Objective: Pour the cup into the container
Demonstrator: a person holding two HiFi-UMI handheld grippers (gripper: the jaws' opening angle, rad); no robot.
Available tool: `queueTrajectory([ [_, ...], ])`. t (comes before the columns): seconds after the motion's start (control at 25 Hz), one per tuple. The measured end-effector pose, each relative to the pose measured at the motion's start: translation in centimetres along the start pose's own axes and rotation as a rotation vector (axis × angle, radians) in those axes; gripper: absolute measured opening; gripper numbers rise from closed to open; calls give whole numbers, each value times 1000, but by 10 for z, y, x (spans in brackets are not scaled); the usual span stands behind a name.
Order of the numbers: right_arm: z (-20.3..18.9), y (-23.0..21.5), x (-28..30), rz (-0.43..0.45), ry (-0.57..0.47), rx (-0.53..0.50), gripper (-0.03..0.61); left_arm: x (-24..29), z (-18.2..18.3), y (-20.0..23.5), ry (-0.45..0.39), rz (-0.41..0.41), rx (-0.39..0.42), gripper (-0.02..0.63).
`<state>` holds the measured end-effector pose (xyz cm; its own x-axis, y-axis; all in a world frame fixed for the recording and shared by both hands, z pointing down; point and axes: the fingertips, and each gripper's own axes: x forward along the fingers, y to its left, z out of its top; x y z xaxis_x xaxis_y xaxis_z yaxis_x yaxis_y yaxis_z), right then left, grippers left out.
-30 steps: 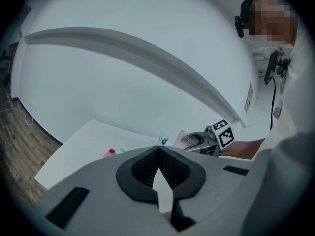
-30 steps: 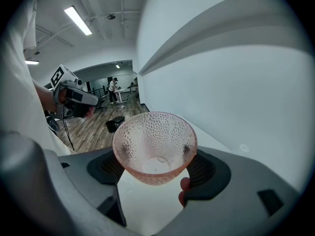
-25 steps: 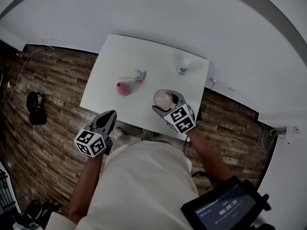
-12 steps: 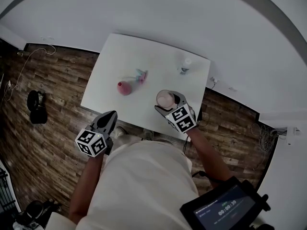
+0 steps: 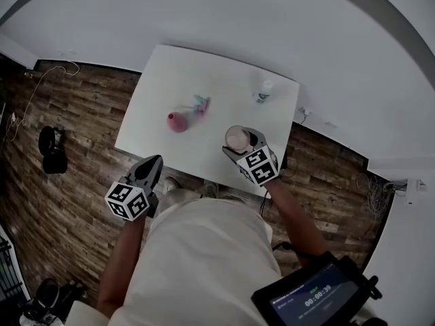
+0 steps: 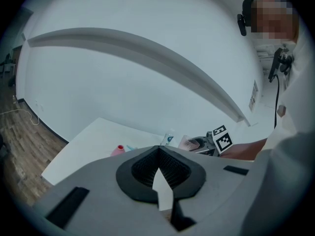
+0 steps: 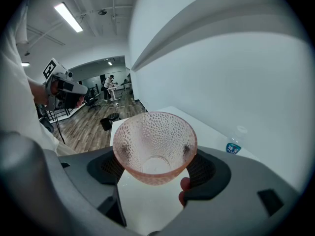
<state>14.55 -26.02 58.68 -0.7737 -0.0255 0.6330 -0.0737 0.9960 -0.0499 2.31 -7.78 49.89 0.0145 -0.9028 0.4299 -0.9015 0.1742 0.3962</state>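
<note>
Seen from the head view, a white table stands on a wood floor. The right hand-held gripper is clamped on a dimpled pink cup, one pad on either side of its wall. It holds the cup upright near the table's near edge. I cannot make out any contents in the right gripper view. The pink container sits on the table at about 9 o'clock from the cup, well apart from it. A small teal-and-pink thing lies just beside the container, and a water bottle stands at 1 o'clock from the cup. The left hand-held gripper hovers off the near edge at 7 o'clock, jaws together and holding nothing.

The step in hand looks like carrying the cup to the container. It would go best with the cup kept level on the way toward 9 o'clock. The rim should reach a point above the container's mouth (which looks narrow) before a slow tilt. The free gripper could steady the container, which looks light.

Compared with a second ago, the cup sits slightly farther toward 3 o'clock from the container. The left gripper has hardly moved.
</note>
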Motion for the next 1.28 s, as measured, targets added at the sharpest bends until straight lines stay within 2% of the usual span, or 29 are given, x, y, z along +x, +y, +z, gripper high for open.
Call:
queueTrajectory([
  [0.44, -15, -1, 18, -8, 22, -1, 373, -6, -3, 6, -28, -11, -30, 9],
  [0.6, -21, -8, 25, -20, 20, 5, 374, -3, -2, 5, -40, -46, -45, 9],
  [1.28, -33, -10, 44, -30, 31, 22, 374, 6, -12, 15, 15, -49, -60, 9],
])
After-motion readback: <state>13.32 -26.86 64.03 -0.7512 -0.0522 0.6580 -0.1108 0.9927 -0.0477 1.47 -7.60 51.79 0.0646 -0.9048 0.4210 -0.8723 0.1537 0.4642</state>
